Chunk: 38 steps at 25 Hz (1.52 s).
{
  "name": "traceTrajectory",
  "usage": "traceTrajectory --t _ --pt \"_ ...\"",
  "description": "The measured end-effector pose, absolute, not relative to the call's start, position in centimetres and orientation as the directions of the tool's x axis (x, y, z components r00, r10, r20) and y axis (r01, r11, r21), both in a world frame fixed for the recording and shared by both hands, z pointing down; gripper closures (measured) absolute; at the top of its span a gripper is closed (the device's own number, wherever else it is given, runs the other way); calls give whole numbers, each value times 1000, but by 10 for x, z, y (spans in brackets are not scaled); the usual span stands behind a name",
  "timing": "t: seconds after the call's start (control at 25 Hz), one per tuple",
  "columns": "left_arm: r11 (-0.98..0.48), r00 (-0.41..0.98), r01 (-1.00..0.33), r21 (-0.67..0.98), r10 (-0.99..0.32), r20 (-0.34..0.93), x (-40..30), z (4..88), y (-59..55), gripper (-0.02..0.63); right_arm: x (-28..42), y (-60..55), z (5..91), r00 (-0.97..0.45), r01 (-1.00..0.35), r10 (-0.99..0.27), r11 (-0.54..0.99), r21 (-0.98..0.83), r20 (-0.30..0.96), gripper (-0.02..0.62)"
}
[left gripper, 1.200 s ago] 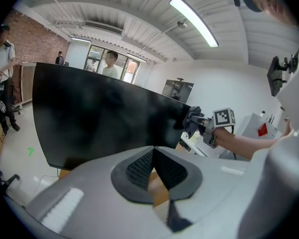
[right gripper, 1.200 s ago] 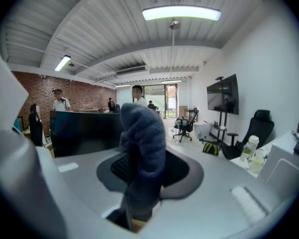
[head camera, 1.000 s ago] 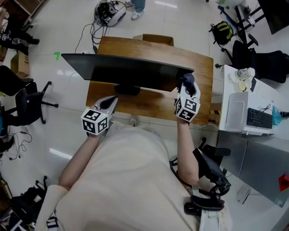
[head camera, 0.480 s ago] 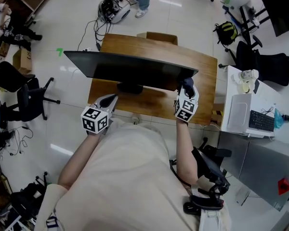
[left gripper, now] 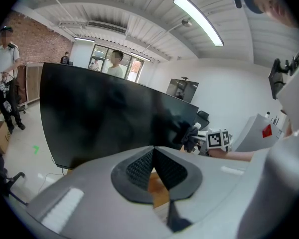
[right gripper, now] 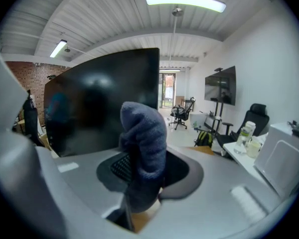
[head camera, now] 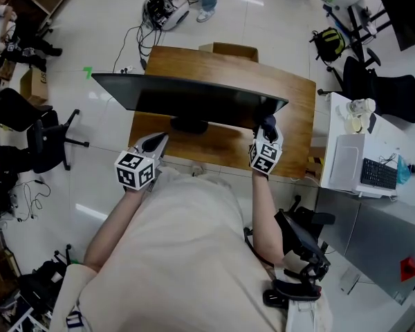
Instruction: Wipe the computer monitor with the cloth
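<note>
Fingers (right gripper: 118, 167) of the right gripper (right gripper: 142, 156) are clenched on a grey-blue cloth (right gripper: 144, 133). The cloth stands up in a bunched fold above them, and its lower part is swallowed between the dark pads, so its full extent cannot be made out. In the right gripper view the cloth rises in front of the dark monitor (right gripper: 99, 101), whose screen fills the 9 to 12 o'clock part of that view. Whether the fabric actually presses on the glass cannot be told from there. From the head view the right gripper (head camera: 268, 126) sits at the 3 o'clock end of the monitor (head camera: 187, 101), and the cloth (head camera: 268, 121) shows only as a small dark lump against the lower corner. The screen face itself is turned away from this camera, which sees mostly the top edge. In the left gripper view the left gripper's (left gripper: 153, 158) fingers (left gripper: 138, 167) are clenched together with nothing between them; a sliver of wood shows below the pads. The monitor (left gripper: 94, 113) spans that view, with the cloth (left gripper: 189, 133) and the right gripper's marker cube (left gripper: 218, 139) at its 3 o'clock edge. In the head view the left gripper (head camera: 162, 140) hangs at 7 o'clock from the monitor's stand (head camera: 189, 124), over the near part of the wooden bench (head camera: 294, 106). The person's torso (head camera: 187, 254) covers the bench's near edge, and the monitor hides much of the bench top behind it.
</note>
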<state>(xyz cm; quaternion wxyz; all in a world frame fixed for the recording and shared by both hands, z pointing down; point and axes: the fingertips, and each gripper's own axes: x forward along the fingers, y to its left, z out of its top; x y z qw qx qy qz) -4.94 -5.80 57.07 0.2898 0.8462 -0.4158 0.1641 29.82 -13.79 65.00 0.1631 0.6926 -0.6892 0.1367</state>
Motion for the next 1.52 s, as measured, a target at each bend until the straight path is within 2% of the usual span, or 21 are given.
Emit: traceTrajectory --t 0.84,1.52 --pt "-454 575 -818 354 -637 512 -64 569 -62 601 299 -125 749 6 -1000 -816 5 18 578 480" --pt "-461 587 -810 363 -621 520 -65 575 -54 601 298 -121 810 -29 -994 -705 97 56 709 479"
